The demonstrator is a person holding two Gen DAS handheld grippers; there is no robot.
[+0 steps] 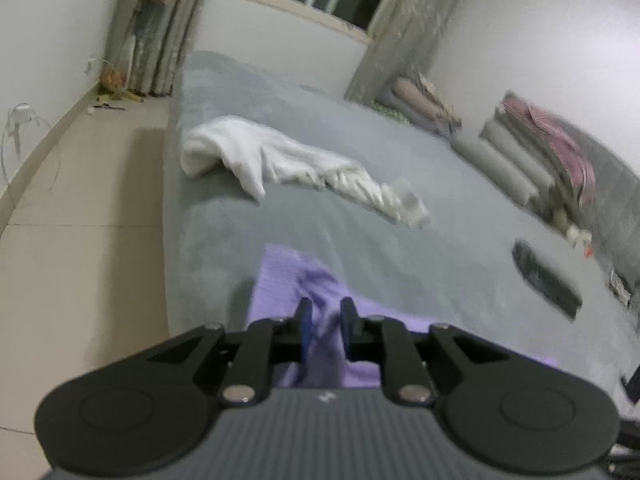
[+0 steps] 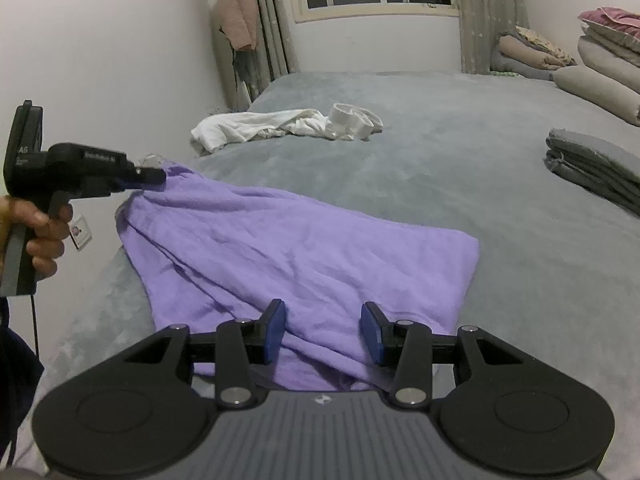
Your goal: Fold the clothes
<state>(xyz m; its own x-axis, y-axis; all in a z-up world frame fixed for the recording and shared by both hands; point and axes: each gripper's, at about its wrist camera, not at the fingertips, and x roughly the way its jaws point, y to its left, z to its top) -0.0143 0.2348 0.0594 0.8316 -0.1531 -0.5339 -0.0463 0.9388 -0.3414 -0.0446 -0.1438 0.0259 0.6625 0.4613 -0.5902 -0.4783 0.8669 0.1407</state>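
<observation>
A purple garment (image 2: 304,248) lies spread on the grey bed (image 2: 460,168), bunched at its left corner. My left gripper (image 1: 327,320) is shut on a fold of the purple garment (image 1: 280,280); in the right wrist view the left gripper (image 2: 154,176) lifts that corner, held by a hand (image 2: 44,236). My right gripper (image 2: 324,330) stands open just above the near edge of the purple cloth, fingers apart with fabric below them. A crumpled white garment (image 1: 280,160) (image 2: 280,126) lies farther up the bed.
Folded grey clothes (image 2: 596,168) sit at the bed's right side, with pillows and stacked bedding (image 2: 600,76) behind. A dark remote-like object (image 1: 544,280) lies on the bed. The tiled floor (image 1: 80,240) runs along the bed's left edge. Curtains and a window stand at the far wall.
</observation>
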